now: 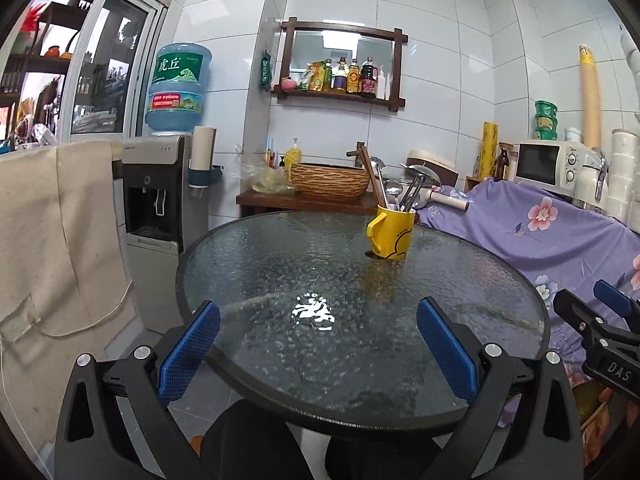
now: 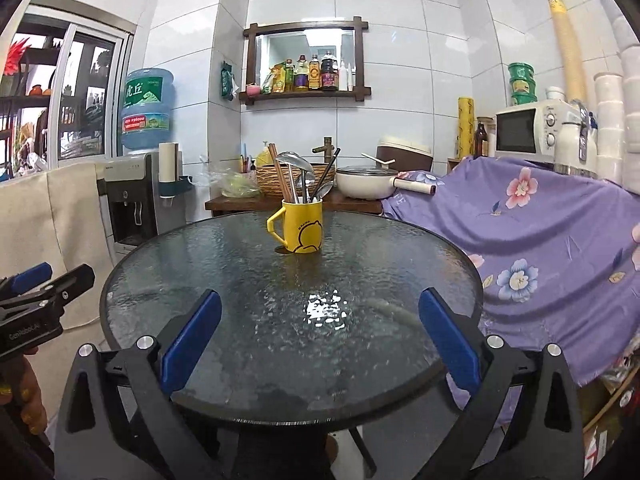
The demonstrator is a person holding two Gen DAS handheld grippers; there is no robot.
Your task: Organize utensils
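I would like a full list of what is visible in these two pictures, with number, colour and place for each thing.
round table: one, dark textured glass, in the centre foreground.
mug: one, yellow, on the far part of the table.
utensils: several, steel spoons and ladles plus brown chopsticks, standing in the mug.
water dispenser: one, grey, left of the table, blue bottle on top.
woven basket: one, tan, on the counter behind the table.
pan: one, white, on that counter.
wall shelf: one, dark wood, holding bottles.
microwave: one, white, at right.
floral cloth: one, purple, at right.
left hand-held gripper: blue pads, open.
right hand-held gripper: blue pads, open.
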